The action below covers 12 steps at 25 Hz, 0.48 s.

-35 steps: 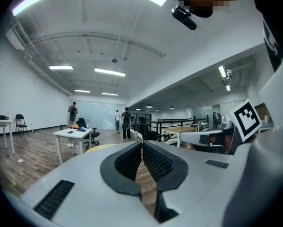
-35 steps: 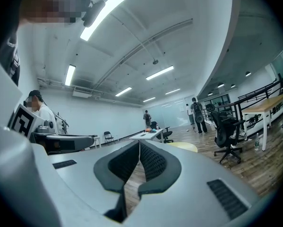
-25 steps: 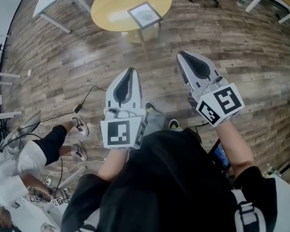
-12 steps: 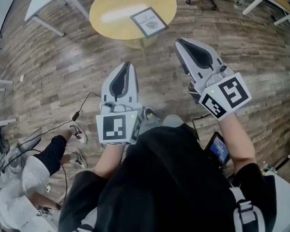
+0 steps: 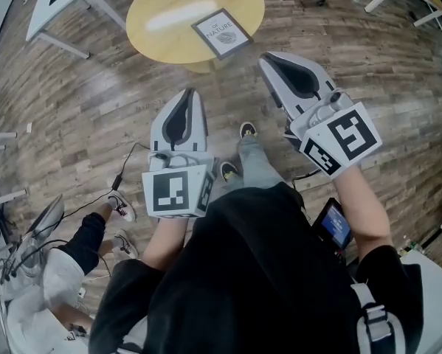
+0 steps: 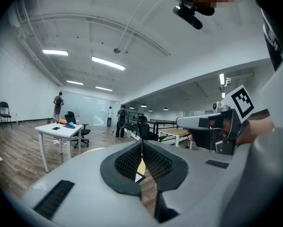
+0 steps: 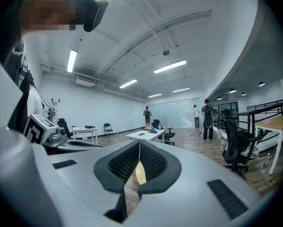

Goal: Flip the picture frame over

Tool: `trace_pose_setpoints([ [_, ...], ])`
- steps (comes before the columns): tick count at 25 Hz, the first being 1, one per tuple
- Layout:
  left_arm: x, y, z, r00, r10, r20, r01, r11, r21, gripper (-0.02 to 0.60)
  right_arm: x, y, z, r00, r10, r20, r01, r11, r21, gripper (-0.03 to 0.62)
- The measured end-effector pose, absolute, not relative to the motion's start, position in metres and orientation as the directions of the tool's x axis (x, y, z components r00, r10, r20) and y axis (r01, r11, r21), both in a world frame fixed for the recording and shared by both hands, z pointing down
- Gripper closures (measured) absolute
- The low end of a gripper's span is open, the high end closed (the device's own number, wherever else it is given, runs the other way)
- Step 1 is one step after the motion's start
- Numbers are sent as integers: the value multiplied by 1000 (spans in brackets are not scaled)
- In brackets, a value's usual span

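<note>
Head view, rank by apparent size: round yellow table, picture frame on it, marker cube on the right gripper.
1. round yellow wooden table
2. black-and-white marker cube on the right gripper, though it is far nearer the camera, so real size is unsure
3. grey-edged square picture frame on that table

Open office hall: white desks (image 6: 60, 128), swivel chairs (image 7: 235, 148), ceiling strip lights (image 6: 108, 63).

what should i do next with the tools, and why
Probably step closer to the round table: the picture frame lies face up there, beyond both tools, and the left tool and right tool are shut and empty.
</note>
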<state>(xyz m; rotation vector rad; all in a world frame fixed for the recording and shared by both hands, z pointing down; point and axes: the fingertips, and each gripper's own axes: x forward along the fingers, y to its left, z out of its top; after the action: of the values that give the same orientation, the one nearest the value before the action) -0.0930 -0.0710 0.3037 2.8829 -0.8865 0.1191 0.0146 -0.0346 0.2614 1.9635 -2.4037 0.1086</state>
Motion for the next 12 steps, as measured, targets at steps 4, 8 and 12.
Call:
trace_pose_setpoints([
  [4,-73,-91,307,821,-558,123,-569,-818,84,552,33,-55,269,-210,-975,69,-977,207,-43,576],
  [8,-38,-124,312,813,-567,131,-578,-813,72,552,67,-90,276,-227,-972,65,-973,224,-55,576],
  [12,-4,-159,318,800,-580,151,-594,-802,66,552,101,-124,282,-252,-965,69,-967,248,-64,576],
])
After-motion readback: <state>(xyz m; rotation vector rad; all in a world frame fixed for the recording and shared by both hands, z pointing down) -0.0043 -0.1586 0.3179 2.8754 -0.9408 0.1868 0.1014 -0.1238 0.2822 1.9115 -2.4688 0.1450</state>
